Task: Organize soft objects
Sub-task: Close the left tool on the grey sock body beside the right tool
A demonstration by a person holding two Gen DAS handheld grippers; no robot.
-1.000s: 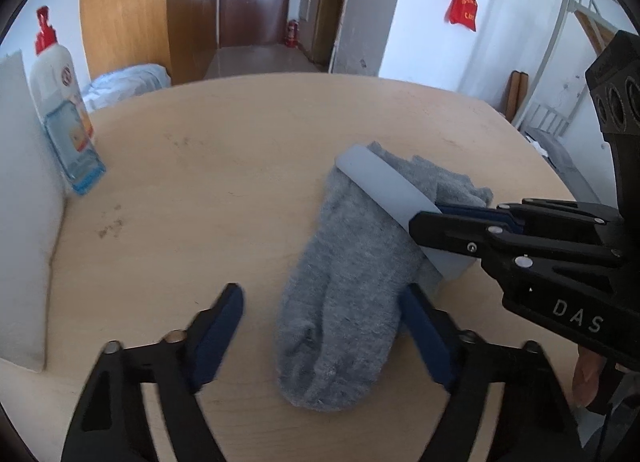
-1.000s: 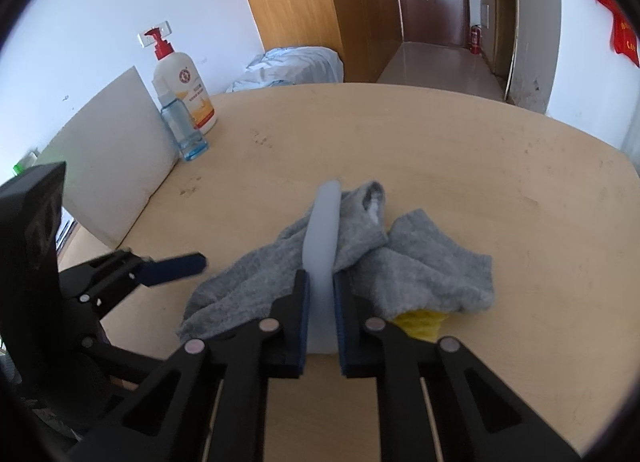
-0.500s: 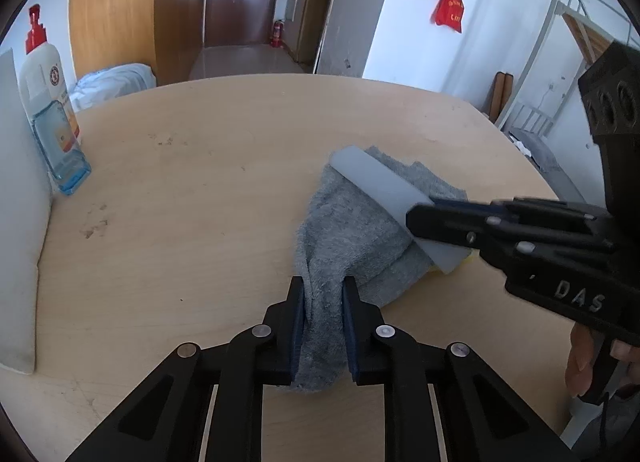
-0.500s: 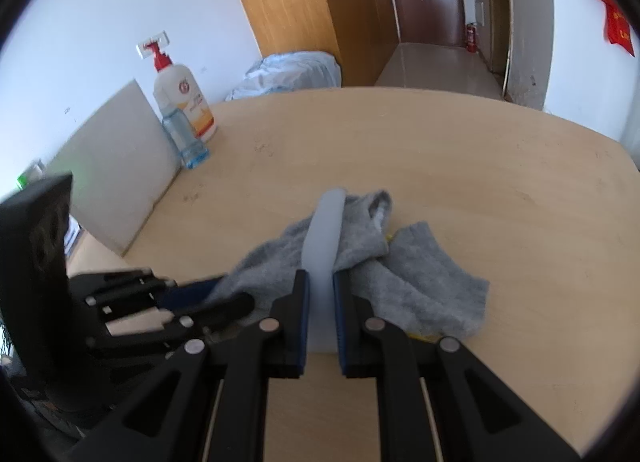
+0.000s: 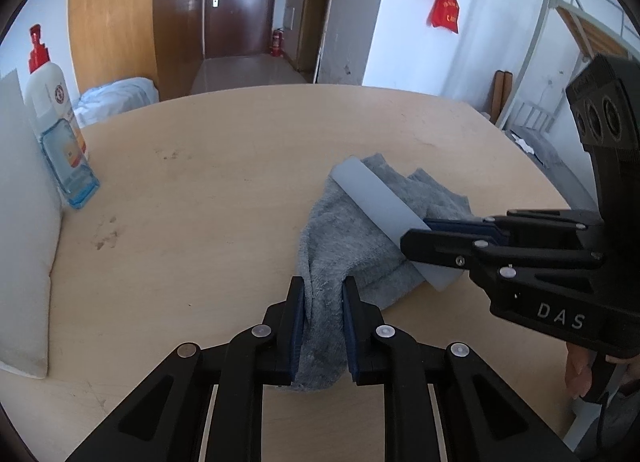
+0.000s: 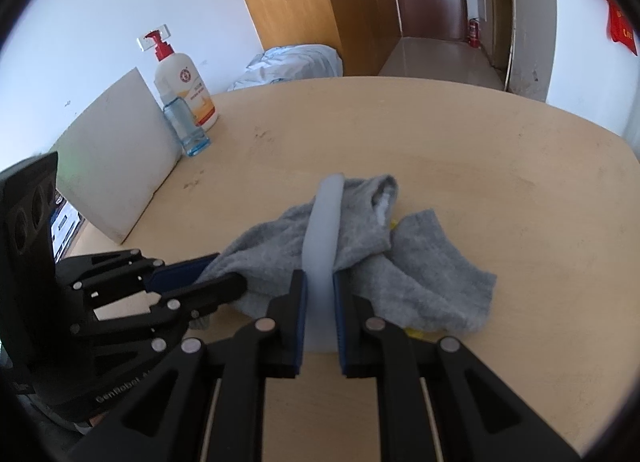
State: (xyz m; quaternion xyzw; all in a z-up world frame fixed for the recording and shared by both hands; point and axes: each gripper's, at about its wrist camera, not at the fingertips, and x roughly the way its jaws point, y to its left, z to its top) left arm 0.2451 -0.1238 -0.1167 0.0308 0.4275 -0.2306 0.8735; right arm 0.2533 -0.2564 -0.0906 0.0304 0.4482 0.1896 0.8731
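A grey sock (image 5: 344, 238) lies crumpled on the wooden table (image 5: 200, 190). My left gripper (image 5: 323, 294) is shut on its near end and holds it a little off the table. My right gripper (image 6: 320, 286) is shut on a flat pale blue-grey strip (image 6: 322, 238) that lies across the sock's middle; the strip also shows in the left wrist view (image 5: 380, 206). In the right wrist view the sock (image 6: 360, 246) spreads both sides of the strip, with a second grey piece (image 6: 436, 286) at the right and something yellow (image 6: 416, 332) under it.
A pump bottle with a red top (image 5: 48, 102) and a small clear blue bottle (image 5: 70, 166) stand at the table's far left, by a white board (image 6: 116, 178) leaning there. A doorway and corridor lie beyond the table. A bed frame stands at the right.
My left gripper went from open around the sock's near end to shut on it, then lifted and bunched it. My right gripper kept the strip pressed across the sock.
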